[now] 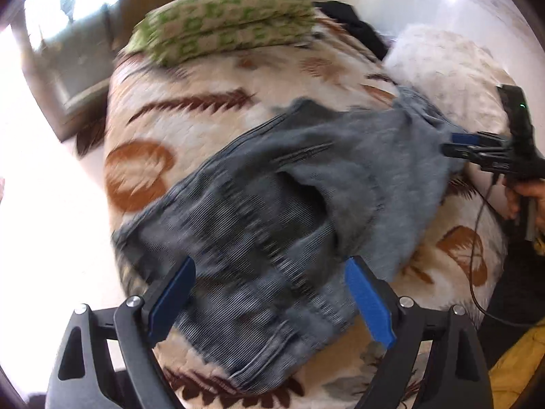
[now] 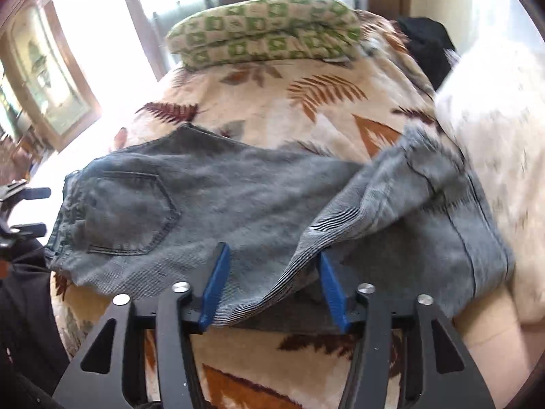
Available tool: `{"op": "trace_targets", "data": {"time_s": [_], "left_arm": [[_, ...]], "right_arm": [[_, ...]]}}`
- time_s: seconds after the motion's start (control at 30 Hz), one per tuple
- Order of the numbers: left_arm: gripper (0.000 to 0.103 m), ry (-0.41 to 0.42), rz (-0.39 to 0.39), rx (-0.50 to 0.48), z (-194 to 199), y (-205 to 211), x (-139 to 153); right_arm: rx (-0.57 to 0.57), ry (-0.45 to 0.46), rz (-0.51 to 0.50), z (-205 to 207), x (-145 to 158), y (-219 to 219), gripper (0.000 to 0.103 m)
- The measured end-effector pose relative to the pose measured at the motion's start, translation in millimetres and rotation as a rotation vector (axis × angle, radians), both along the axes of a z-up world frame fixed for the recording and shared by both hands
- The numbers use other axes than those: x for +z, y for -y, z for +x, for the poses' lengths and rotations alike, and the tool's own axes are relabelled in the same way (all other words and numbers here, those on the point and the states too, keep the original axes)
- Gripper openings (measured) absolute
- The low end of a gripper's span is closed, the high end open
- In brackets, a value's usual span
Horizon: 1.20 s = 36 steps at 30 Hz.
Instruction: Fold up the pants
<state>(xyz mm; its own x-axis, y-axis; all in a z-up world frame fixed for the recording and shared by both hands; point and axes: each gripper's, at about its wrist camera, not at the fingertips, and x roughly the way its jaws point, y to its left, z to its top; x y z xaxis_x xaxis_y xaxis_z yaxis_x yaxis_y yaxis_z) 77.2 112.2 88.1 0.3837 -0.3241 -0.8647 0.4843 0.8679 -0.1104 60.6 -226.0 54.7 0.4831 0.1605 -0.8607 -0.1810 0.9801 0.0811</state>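
Grey denim pants point(image 1: 272, 197) lie across a leaf-patterned bed cover point(image 1: 190, 129), partly folded over themselves. In the right wrist view the pants point(image 2: 211, 197) show a back pocket at the left and a folded leg at the right. My left gripper point(image 1: 272, 272) is open and empty, hovering over the waist end. My right gripper point(image 2: 272, 266) is open, its blue pads point(image 2: 330, 283) straddling a folded edge of the denim without clamping it. The right gripper also shows in the left wrist view point(image 1: 456, 145) at the far side of the pants.
A green checkered pillow point(image 2: 265, 30) lies at the head of the bed. A white fluffy blanket point(image 2: 494, 119) and a black garment point(image 2: 425, 44) sit at the right. A window and framed mirror point(image 2: 44, 78) are at the left. A yellow cloth point(image 1: 521, 368) lies beside the bed.
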Motion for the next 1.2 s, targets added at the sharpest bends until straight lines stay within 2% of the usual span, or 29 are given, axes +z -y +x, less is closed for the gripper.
{"op": "trace_targets", "data": {"time_s": [0.07,0.13,0.23,0.3,0.33,0.4,0.43,0.47,0.57,0.63,0.73,0.83,0.87,0.93,1.03,1.13,1.2], "left_arm": [[0.09,-0.03,-0.043,0.058,1.2,-19.8,-5.8],[0.09,-0.046,-0.066,0.101,4.6,-32.5,-11.6],[0.09,-0.041,-0.085,0.095,12.1,-27.9,-15.5],[0.089,-0.025,-0.079,0.075,20.1,-15.7,-17.5],[0.084,-0.012,-0.058,0.07,26.3,-7.3,-20.5],[0.078,-0.017,0.029,0.087,43.7,6.1,-36.5],[0.078,-0.041,0.068,0.105,53.6,7.5,-48.0],[0.081,-0.059,0.085,0.122,61.7,7.7,-57.8],[0.083,-0.045,0.038,0.187,71.2,-1.7,-60.8],[0.083,-0.003,0.022,0.207,69.0,-7.3,-55.2],[0.083,-0.001,0.014,0.205,68.3,-11.2,-60.2],[0.084,0.015,0.011,0.2,68.6,-9.9,-61.2],[0.087,0.018,0.011,0.199,70.7,-9.9,-61.4],[0.093,0.025,0.033,0.199,75.1,-7.9,-65.6],[0.101,0.034,0.059,0.197,84.3,-4.8,-72.7],[0.102,0.043,0.06,0.197,85.0,-4.0,-73.4],[0.102,0.053,0.049,0.205,83.0,-5.1,-71.1]], "right_arm": [[0.0,-0.018,-0.033,1.1,0.6,4.3,0.065],[-0.034,-0.053,-0.075,-3.6,-3.3,20.2,0.065],[-0.095,-0.079,-0.105,-16.1,-9.5,44.7,0.065],[-0.137,-0.054,-0.101,-22.4,-7.3,56.0,0.065],[-0.139,-0.03,-0.084,-22.5,-3.7,57.2,0.065],[-0.098,0.043,-0.003,-15.1,8.2,47.4,0.065],[-0.07,0.065,0.03,-8.8,11.5,39.4,0.066],[-0.02,0.074,0.086,7.2,12.3,23.7,0.066],[0.087,0.062,0.181,49.1,6.9,-22.4,0.065],[0.167,0.061,0.19,87.7,-2.6,-59.8,0.065],[0.23,0.012,0.228,129.8,-18.7,-95.0,0.056],[0.266,-0.044,0.177,164.3,-37.9,-126.6,0.056],[0.271,-0.077,0.165,171.1,-44.2,-132.5,0.045],[0.272,-0.132,0.122,182.2,-58.6,-144.9,0.011],[0.258,-0.089,0.027,190.7,-68.9,-154.8,0.009],[0.145,-0.083,0.089,193.9,-77.8,-141.0,0.01],[0.112,-0.062,0.093,184.2,-70.9,-134.8,0.026]]}}
